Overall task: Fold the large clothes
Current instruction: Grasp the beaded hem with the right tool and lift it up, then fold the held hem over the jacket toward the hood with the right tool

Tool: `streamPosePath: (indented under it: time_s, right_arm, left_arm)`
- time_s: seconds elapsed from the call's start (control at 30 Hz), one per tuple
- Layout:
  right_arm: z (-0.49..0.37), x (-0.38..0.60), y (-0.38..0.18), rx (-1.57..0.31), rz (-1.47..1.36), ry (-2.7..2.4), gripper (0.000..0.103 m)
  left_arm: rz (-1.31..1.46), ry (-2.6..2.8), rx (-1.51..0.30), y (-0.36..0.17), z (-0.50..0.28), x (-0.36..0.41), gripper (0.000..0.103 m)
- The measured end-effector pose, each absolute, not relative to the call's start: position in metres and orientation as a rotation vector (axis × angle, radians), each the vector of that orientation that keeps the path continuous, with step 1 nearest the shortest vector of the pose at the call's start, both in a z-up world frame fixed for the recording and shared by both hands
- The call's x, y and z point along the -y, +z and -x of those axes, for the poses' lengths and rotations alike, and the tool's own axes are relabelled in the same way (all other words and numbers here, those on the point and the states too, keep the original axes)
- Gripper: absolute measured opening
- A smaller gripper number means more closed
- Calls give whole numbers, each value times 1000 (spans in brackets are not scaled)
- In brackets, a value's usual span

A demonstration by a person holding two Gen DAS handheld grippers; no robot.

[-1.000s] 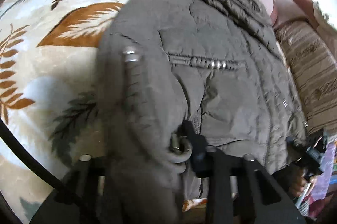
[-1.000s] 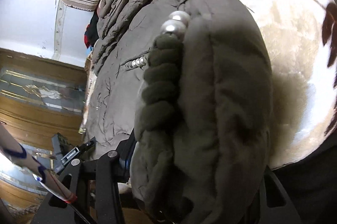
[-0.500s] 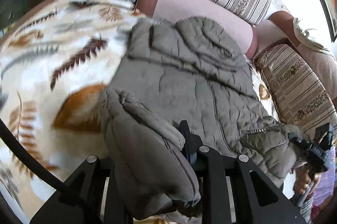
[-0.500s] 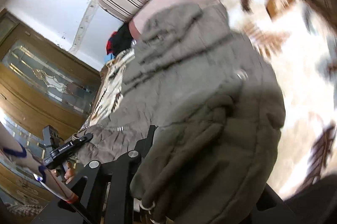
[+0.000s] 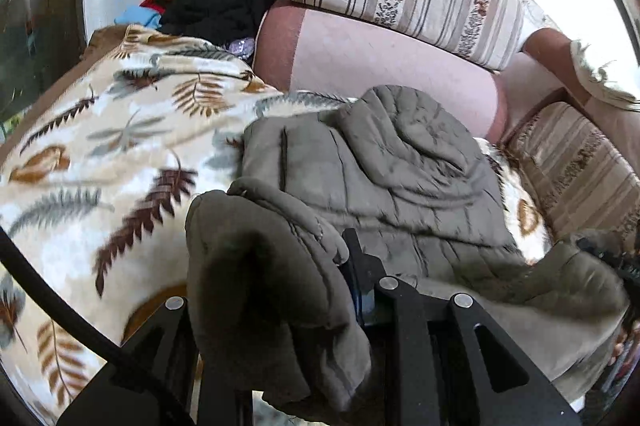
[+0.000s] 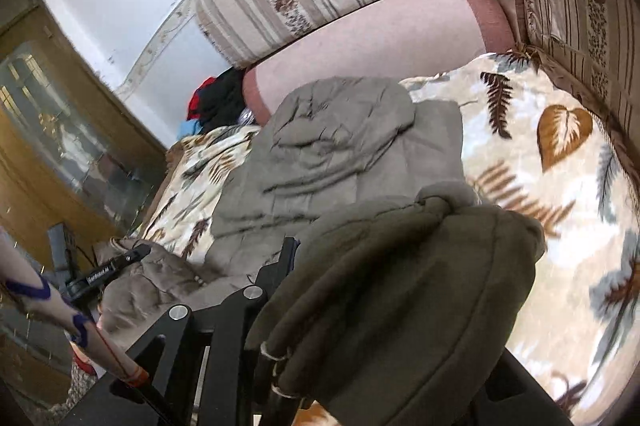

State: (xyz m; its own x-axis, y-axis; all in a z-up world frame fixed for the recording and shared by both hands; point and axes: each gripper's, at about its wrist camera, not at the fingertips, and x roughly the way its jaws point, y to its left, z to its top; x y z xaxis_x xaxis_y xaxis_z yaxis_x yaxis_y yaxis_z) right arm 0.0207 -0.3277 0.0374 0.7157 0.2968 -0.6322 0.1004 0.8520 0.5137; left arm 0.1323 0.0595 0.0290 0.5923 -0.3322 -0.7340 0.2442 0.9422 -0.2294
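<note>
a: both tongs are clamped on the olive padded jacket (image 5: pixel 400 161): left gripper (image 5: pixel 280 290) on one hem corner, right gripper (image 6: pixel 360 306) on the other.

b: and the rest of it?

a: lying on the leaf-print blanket (image 5: pixel 120 145), hood towards the sofa back (image 5: pixel 380 53).

b: so carry both corners level and together towards the hood, then lay them down square.

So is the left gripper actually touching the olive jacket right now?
Touching. The left wrist view shows the left gripper clamped on a bunched edge of the olive jacket, fabric draped over its fingers.
</note>
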Motion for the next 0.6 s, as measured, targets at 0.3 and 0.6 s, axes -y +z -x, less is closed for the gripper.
streamPosePath:
  time_s: [0.3,0.6]
  right_arm:
    - [-123,340,29,-805,-533,-15,25]
    - [-199,385,14,-854,-645,-124,26]
  left_arm:
    - [114,-245,-1001,10,-232,-34,24]
    - [142,-181,-1043,21,-320,-13,23]
